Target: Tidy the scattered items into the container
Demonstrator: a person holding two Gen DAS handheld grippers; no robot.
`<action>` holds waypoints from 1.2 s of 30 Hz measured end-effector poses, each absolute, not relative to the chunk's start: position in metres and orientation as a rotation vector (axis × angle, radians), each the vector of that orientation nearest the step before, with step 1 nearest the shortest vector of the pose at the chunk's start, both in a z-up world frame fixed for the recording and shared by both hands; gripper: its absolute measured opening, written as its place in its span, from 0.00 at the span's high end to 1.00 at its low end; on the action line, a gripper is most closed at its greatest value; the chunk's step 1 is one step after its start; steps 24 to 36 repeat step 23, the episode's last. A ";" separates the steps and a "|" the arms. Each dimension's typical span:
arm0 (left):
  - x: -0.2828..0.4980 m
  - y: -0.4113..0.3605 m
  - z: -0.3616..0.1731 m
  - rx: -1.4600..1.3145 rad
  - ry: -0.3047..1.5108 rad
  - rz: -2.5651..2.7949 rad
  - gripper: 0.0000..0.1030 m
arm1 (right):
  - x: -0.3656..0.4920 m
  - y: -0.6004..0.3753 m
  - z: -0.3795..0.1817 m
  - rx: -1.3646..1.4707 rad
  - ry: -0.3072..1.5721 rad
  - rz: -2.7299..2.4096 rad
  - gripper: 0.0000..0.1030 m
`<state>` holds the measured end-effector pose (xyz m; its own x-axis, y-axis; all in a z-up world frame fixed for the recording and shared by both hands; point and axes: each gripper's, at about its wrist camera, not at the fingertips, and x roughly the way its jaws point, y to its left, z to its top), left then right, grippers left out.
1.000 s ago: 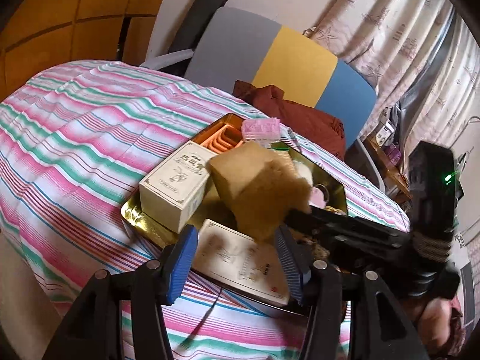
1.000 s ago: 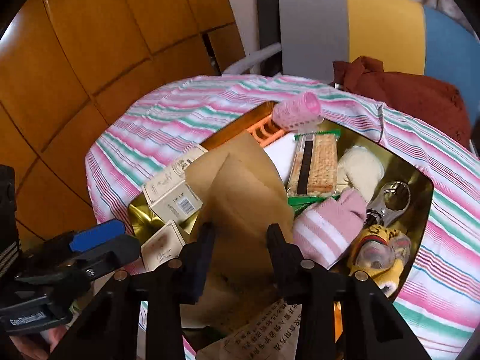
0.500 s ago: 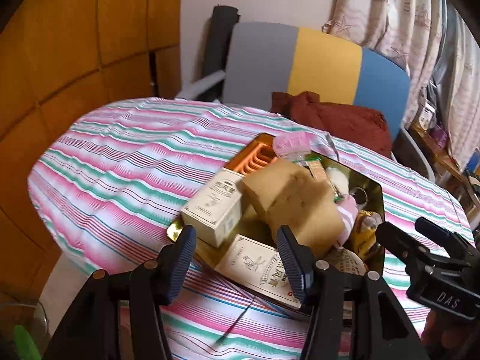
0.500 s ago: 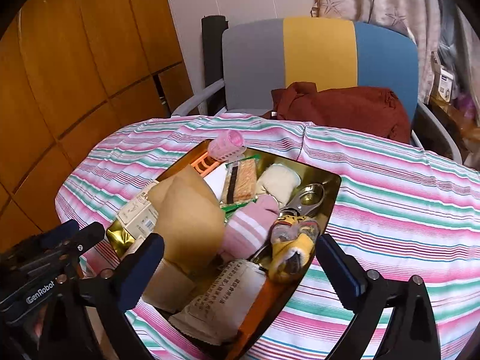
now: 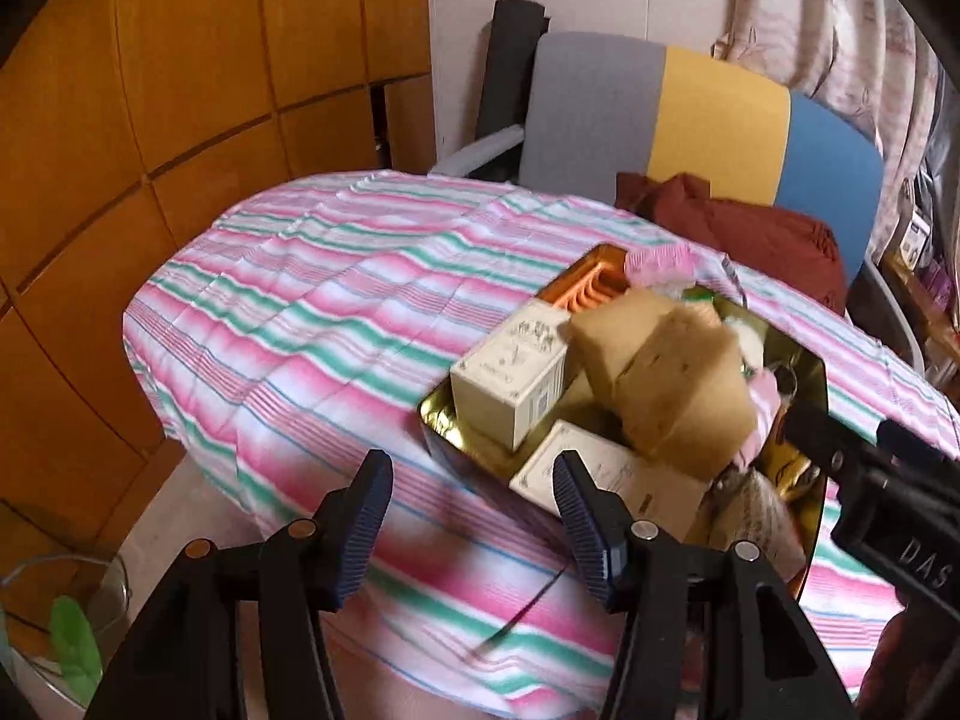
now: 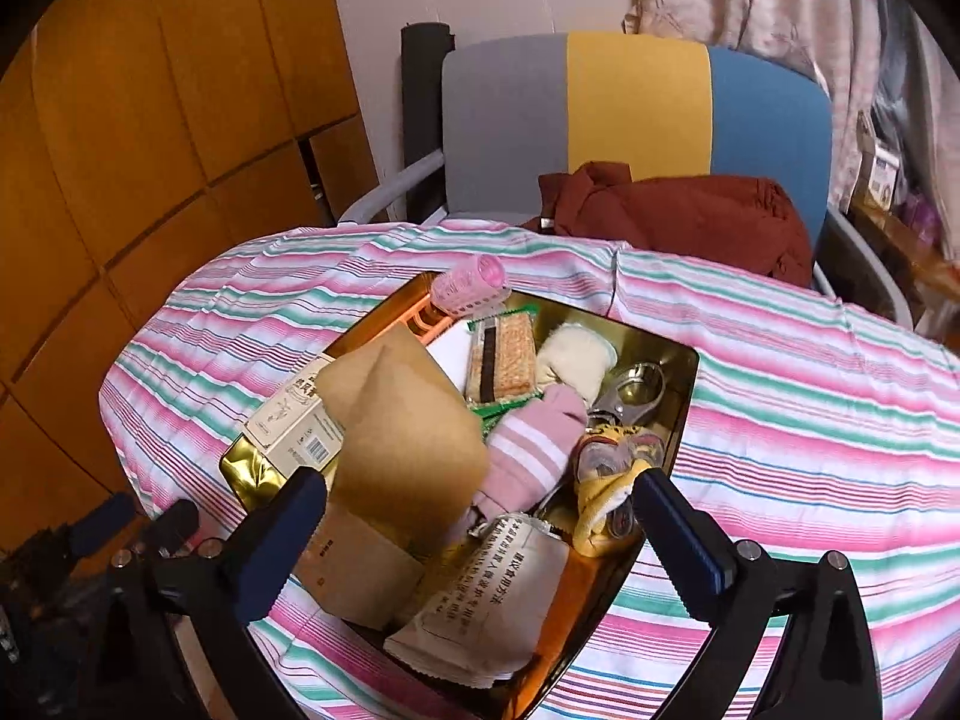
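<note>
The gold tin point(image 6: 684, 372) sits on the striped tablecloth point(image 6: 780, 396) just ahead of the right gripper point(image 6: 480, 516), whose spread fingers frame its near corner. Both grippers stand wide apart and hold nothing; the left gripper point(image 5: 474, 504) hangs off the tin's left, with the tin ahead and to its right. So the right one is nearer the contents.

Inside the tin, straight ahead of the right gripper, a brown paper bag point(image 6: 408, 438) stands tilted on top of the pile, its long axis running away from the fingers. To its left lies a cream carton point(image 6: 294, 420); to its right a pink striped sock point(image 6: 528, 450), a yellow toy point(image 6: 612, 480) and a metal spoon point(image 6: 636, 384). Nearest the fingers lies a printed paper packet point(image 6: 498, 600). Farther off are a cracker pack point(image 6: 501, 354), a cream cloth bundle point(image 6: 576, 354), an orange rack point(image 6: 432, 318) and a pink hair roller point(image 6: 471, 291) perched at the far rim.

No loose item shows on the cloth in either view, so the tidying looks close to done.
</note>
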<state>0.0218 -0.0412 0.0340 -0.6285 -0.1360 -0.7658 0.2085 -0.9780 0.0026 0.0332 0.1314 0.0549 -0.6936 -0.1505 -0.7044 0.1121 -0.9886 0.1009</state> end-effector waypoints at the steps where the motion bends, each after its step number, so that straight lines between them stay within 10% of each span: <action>1: 0.022 -0.042 0.033 1.255 0.140 -2.674 0.45 | 0.035 0.130 0.056 1.149 -0.064 -2.774 0.00; 36: 0.032 -0.041 0.032 1.182 0.111 -2.687 0.49 | 0.037 0.126 0.049 1.192 -0.110 -2.745 0.00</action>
